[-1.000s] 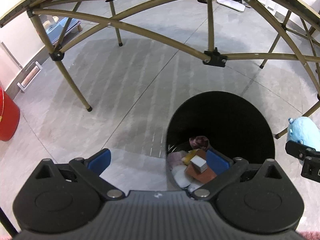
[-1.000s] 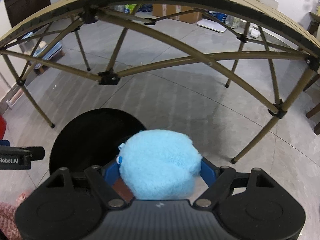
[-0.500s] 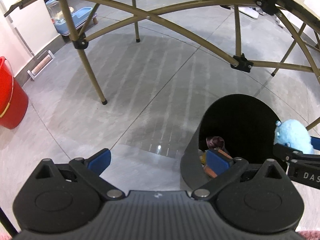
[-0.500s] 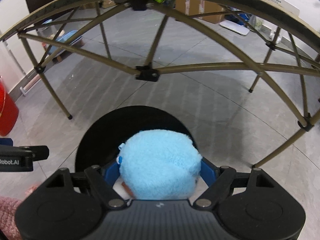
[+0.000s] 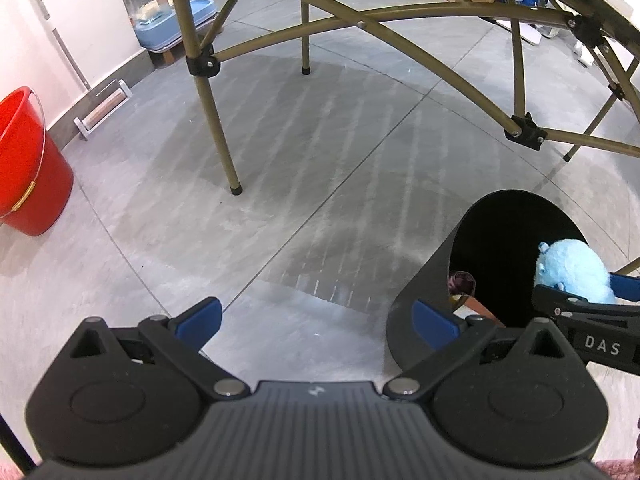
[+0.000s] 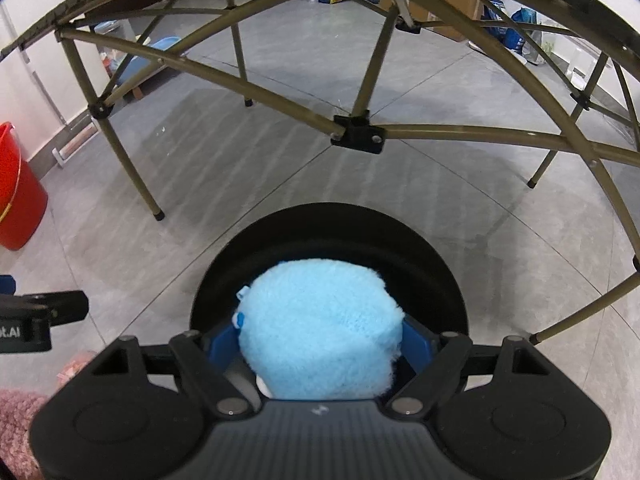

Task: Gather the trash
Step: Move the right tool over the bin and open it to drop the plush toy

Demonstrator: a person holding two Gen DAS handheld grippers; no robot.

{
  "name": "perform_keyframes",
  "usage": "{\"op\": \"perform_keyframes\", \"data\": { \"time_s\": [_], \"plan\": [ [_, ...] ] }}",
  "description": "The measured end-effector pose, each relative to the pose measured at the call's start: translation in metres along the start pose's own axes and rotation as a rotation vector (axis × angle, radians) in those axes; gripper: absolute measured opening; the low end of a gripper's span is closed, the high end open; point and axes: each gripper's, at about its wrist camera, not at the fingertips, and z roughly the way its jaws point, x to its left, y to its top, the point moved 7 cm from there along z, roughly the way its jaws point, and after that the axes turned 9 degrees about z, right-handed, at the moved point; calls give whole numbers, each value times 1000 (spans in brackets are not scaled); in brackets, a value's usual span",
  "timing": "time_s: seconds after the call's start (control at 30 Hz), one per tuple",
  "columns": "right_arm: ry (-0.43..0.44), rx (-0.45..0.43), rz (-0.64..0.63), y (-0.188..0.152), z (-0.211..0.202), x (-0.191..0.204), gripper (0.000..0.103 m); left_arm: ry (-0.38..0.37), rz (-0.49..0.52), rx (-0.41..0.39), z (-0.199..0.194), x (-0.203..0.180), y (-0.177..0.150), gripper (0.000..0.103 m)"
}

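Over the bin: my right gripper [image 6: 320, 344] hangs above the black trash bin's [image 6: 420, 248] open mouth, pointing steeply down.
Right gripper: pinching a fluffy light-blue plush toy [image 6: 320, 328] between both blue pads.
Left gripper [image 5: 316, 320]: spread wide with nothing between the pads, above grey floor tiles [image 5: 280, 160] just left of the bin.
Bin contents: some scraps [image 5: 464, 284] lie at the bottom.
Far left: a red bucket [image 5: 28, 168] stands by the wall.
Beyond: a folding frame's tan legs [image 5: 216, 120].

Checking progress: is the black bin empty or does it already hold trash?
Not empty: through the black bin's mouth the left wrist view shows scraps inside.
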Motion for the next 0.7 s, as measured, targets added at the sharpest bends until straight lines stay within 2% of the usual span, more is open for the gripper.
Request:
{"op": "perform_keyframes", "data": {
  "time_s": [0.27, 0.3, 0.43, 0.7],
  "plan": [
    [-3, -3, 4, 3, 4, 4, 82, 2, -2, -1, 1, 1, 0, 103],
    [-8, -7, 6, 3, 3, 3, 84, 2, -4, -1, 1, 1, 0, 103],
    [-9, -17, 24, 6, 2, 0, 103, 3, -3, 0, 2, 1, 0, 103],
    [-13, -21, 25, 6, 1, -2, 103, 2, -2, -1, 2, 1, 0, 103]
  ]
}}
